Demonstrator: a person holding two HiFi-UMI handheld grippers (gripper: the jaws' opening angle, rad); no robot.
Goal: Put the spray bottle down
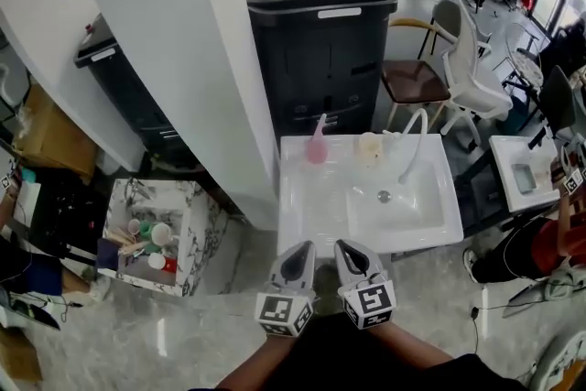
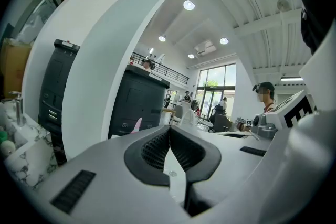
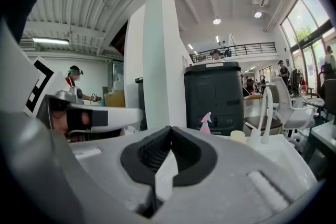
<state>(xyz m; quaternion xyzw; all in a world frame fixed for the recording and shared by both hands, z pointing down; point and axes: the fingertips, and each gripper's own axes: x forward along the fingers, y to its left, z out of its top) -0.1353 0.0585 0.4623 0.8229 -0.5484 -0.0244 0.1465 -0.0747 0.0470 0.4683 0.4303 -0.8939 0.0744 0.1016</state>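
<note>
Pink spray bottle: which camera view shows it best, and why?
The head view: the pink spray bottle stands whole on the sink, at its far left corner. The right gripper view shows only its top; the left gripper view just a pink sliver.

I can't read any text here; the white label on the black bin is too small.

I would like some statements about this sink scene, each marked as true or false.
1. The pink spray bottle stands upright on the white sink. True.
2. The right tool holds the bottle. False: it is shut and empty.
3. The left tool is shut with nothing between its jaws. True.
4. The bottle lies in the basin. False: it stands on the flat part, left of the faucet.
</note>
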